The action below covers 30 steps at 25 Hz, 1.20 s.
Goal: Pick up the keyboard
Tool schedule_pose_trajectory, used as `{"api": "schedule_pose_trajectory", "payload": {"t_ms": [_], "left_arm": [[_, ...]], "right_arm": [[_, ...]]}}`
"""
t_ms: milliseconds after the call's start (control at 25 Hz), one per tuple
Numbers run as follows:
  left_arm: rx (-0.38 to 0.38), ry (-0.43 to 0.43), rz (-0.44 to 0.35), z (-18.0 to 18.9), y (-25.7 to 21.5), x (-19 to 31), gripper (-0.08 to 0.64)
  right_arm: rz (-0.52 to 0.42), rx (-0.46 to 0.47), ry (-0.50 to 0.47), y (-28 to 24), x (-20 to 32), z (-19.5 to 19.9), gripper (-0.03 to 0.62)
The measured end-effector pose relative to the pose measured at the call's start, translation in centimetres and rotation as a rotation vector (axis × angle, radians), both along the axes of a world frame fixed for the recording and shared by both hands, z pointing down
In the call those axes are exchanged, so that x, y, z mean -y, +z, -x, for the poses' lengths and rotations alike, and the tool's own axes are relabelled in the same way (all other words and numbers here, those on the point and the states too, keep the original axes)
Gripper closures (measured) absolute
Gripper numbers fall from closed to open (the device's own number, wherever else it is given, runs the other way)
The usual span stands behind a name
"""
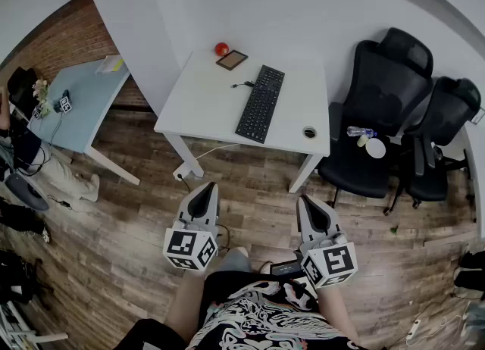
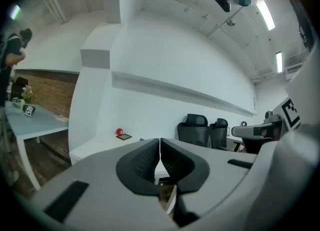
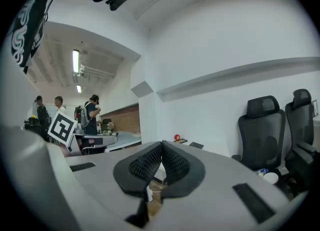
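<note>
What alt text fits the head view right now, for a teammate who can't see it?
A black keyboard lies untouched on a white desk, with a red ball at its far edge. The left gripper and right gripper, both shut and empty, hang over the wooden floor, short of the desk. Two black office chairs stand to the right.

The head view looks steeply down from above the person, the white desk [image 1: 204, 98] well ahead. Cameras on the left gripper [image 1: 203, 189] and right gripper [image 1: 308, 201] face that desk level, from well short of it; both share its red ball [image 2: 119, 132] and the office chairs [image 2: 200, 130] beside it.
</note>
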State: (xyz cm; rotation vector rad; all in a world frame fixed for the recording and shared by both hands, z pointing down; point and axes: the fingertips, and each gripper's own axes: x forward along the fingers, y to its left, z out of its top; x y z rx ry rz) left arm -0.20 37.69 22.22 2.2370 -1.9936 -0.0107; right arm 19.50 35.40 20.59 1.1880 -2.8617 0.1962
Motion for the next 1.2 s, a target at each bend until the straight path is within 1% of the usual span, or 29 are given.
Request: {"api": "schedule_pose_trajectory", "payload": {"t_ms": [120, 240, 360, 480, 520, 600, 680, 720, 800, 880, 960, 1120, 1200], "left_arm": [[0.008, 0.003, -0.002, 0.4, -0.5, -2.7, 0.540], [0.006, 0.002, -0.002, 0.9, -1.0, -4.0, 0.540], [0.004, 0.028, -0.016, 0.6, -1.7, -4.9, 0.540], [0.048, 0.046, -0.002, 0.4, -1.5, -5.0, 0.540], [0.065, 0.048, -0.008, 0.2, -1.5, -5.0, 0.541], [0.108, 0.048, -0.050, -0.3, -2.2, -5.0, 0.541], [0.158, 0.047, -0.083, -1.1, -2.9, -4.8, 0.540], [0.171, 0.048, -0.089, -1.6, -3.1, -4.6, 0.540], [0.164, 0.058, -0.084, -2.5, -3.1, -3.9, 0.540], [0.135, 0.068, -0.074, -3.1, -3.0, -3.2, 0.540], [0.130, 0.056, -0.066, -3.8, -2.9, -2.5, 0.540], [0.204, 0.000, -0.054, -5.0, -2.6, -1.0, 0.540], [0.207, -0.010, -0.055, -5.1, -2.5, 0.2, 0.540]], "right_arm": [[-0.005, 0.001, 0.003, -0.6, -2.8, 0.3, 0.565], [0.003, -0.005, 0.003, -0.6, -4.0, 0.9, 0.565], [0.008, -0.026, 0.000, -0.2, -4.8, 1.4, 0.565], [0.022, -0.021, 0.024, 0.0, -5.2, 1.3, 0.565], [0.029, -0.018, 0.031, 0.2, -5.3, 1.2, 0.565], [0.050, -0.008, 0.033, 0.7, -5.4, 1.0, 0.565], [0.084, 0.025, 0.035, 1.2, -5.0, 0.4, 0.564], [0.093, 0.044, 0.045, 1.3, -4.6, -0.2, 0.563], [0.086, 0.067, 0.065, 1.1, -3.7, -1.5, 0.563], [0.071, 0.074, 0.060, 0.7, -3.0, -2.2, 0.563], [0.061, 0.076, 0.039, 0.2, -2.4, -2.9, 0.563], [0.048, 0.045, 0.031, 0.5, -0.6, -4.6, 0.563], [0.064, 0.026, 0.051, 1.6, 1.1, -5.0, 0.563]]}}
